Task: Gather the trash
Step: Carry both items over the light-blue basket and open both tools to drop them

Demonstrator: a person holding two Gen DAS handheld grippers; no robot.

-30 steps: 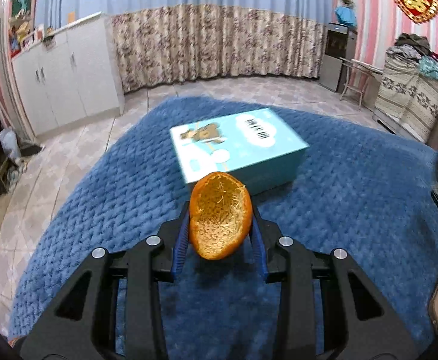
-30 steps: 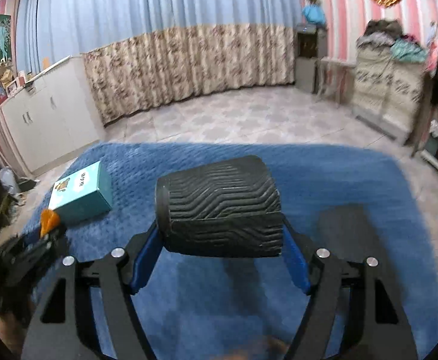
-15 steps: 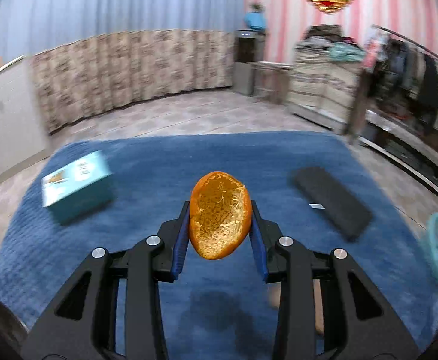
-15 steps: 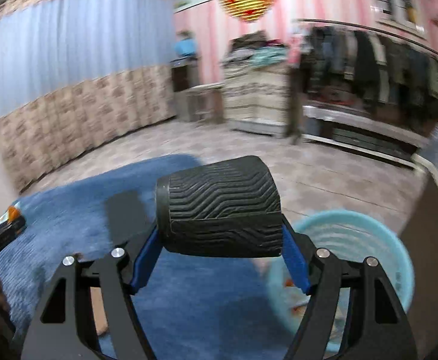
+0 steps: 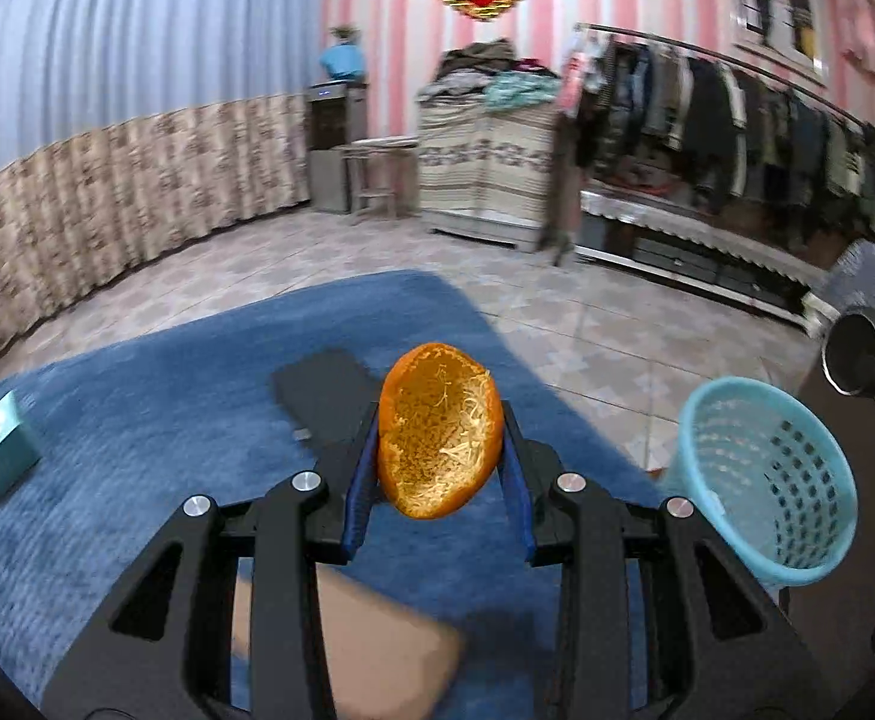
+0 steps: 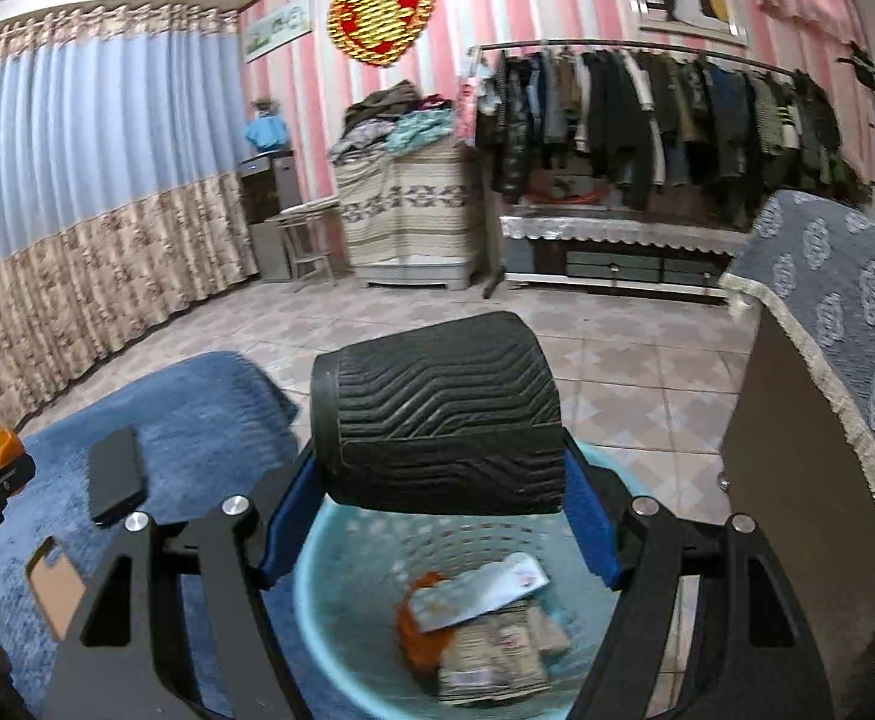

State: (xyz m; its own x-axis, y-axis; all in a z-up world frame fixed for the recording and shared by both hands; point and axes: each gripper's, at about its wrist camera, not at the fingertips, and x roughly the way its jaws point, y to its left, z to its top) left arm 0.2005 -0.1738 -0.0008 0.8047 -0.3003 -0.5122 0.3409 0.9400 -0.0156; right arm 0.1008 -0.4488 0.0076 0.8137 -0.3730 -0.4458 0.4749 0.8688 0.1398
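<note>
My right gripper (image 6: 440, 480) is clenched on a black ribbed cup (image 6: 437, 414), lying sideways between my fingers (image 6: 590, 531), and the pale blue basket (image 6: 341, 618) sits directly below and just beyond my fingertips, already holding an orange scrap and some paper wrappers. My left gripper (image 5: 440, 480) is clamped on a hollowed orange peel (image 5: 440, 429), standing up between its fingers (image 5: 356, 495), with the basket (image 5: 767, 480) off to the right of them and well apart. The risk on the right is mostly one of aim: the cup is wide against the basket's mouth, and if I let go while tilted toward the near rim it could strike the edge, bounce, and roll onto the tiled floor or tip the light basket over. On the left, the peel is thin and curved, so I judge it could crumple and slip out early over the blue rug (image 5: 137, 438). My two hands converging on one opening could also knock together.
</note>
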